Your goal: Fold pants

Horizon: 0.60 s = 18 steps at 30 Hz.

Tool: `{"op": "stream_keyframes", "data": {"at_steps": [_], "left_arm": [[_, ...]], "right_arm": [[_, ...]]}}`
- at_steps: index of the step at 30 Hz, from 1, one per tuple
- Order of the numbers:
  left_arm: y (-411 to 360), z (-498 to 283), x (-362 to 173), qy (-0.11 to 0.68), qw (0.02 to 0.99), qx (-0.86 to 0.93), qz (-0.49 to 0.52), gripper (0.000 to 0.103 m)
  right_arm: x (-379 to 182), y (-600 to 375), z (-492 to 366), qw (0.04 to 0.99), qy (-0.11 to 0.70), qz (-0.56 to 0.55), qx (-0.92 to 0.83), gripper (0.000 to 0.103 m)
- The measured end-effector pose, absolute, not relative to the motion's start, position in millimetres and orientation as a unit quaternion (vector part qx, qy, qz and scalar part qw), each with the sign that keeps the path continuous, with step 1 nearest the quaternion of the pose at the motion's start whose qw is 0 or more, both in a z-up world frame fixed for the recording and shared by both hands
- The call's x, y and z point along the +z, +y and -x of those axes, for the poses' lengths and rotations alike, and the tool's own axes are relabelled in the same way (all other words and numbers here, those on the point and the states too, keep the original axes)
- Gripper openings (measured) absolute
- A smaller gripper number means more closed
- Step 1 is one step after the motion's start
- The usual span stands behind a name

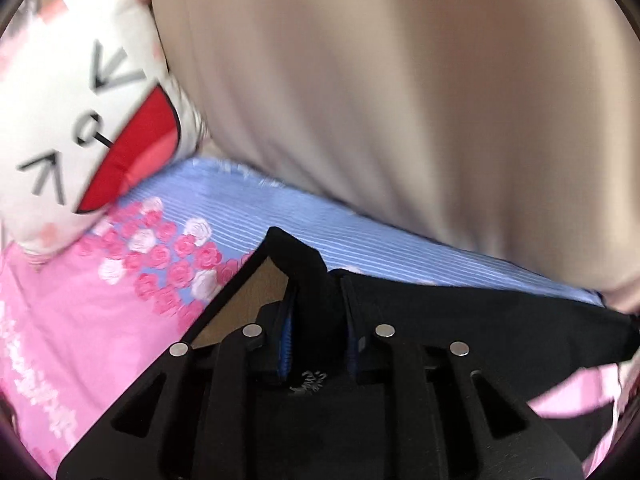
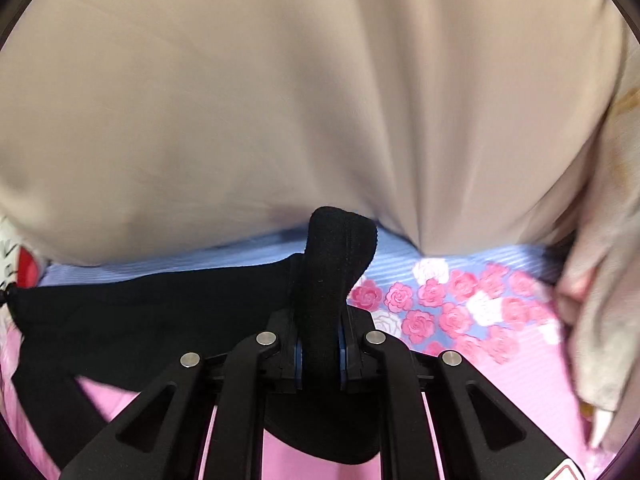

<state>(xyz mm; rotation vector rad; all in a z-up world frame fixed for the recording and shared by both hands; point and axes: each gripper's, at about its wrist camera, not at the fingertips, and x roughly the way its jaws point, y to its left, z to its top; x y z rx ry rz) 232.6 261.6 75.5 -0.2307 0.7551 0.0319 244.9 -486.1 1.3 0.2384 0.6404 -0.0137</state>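
The black pants point(image 1: 460, 308) are lifted above a bed sheet and stretched between both grippers. My left gripper point(image 1: 318, 300) is shut on one corner of the black fabric, which bunches up between its fingers. My right gripper point(image 2: 320, 320) is shut on the other corner of the pants point(image 2: 160, 304), with a fold of cloth sticking up above its fingers. The fabric runs left from the right gripper and right from the left one. The rest of the pants hangs below, out of sight.
A pink and blue striped sheet with roses point(image 1: 168, 256) point(image 2: 460, 304) covers the bed. A white cartoon-face pillow point(image 1: 80, 128) lies at the left. A beige curtain point(image 1: 400, 100) point(image 2: 280, 100) hangs close behind. Grey-beige cloth point(image 2: 600, 300) lies at the right.
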Motion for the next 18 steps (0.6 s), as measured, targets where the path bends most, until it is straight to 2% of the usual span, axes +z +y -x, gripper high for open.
{"op": "stream_keyframes", "data": {"at_steps": [3, 6, 11, 13, 15, 16, 17, 18], "left_arm": [[264, -165, 97, 0.345, 0.932, -0.012, 0.111, 0.02], [268, -107, 94, 0.353, 0.929, -0.004, 0.107, 0.02], [284, -60, 27, 0.448, 0.887, 0.077, 0.086, 0.028], [292, -53, -2, 0.471, 0.868, 0.148, 0.055, 0.028], [302, -42, -14, 0.478, 0.858, 0.161, 0.091, 0.029], [305, -35, -13, 0.474, 0.859, 0.145, 0.129, 0.041], [309, -29, -10, 0.464, 0.858, 0.118, 0.186, 0.064], [310, -26, -5, 0.446, 0.859, 0.1, 0.23, 0.074]], "right_arm": [[23, -480, -184, 0.955, 0.277, -0.107, 0.004, 0.01], [25, -483, -135, 0.959, 0.264, -0.1, 0.005, 0.01], [-27, -488, -78, 0.94, 0.324, -0.106, -0.011, 0.012], [-54, -490, -71, 0.927, 0.357, -0.11, -0.023, 0.019], [-81, -496, -55, 0.915, 0.382, -0.118, -0.047, 0.022], [-85, -498, -50, 0.914, 0.383, -0.125, -0.054, 0.027], [-90, -508, -42, 0.915, 0.374, -0.133, -0.067, 0.039], [-87, -512, -33, 0.918, 0.362, -0.143, -0.081, 0.05]]}}
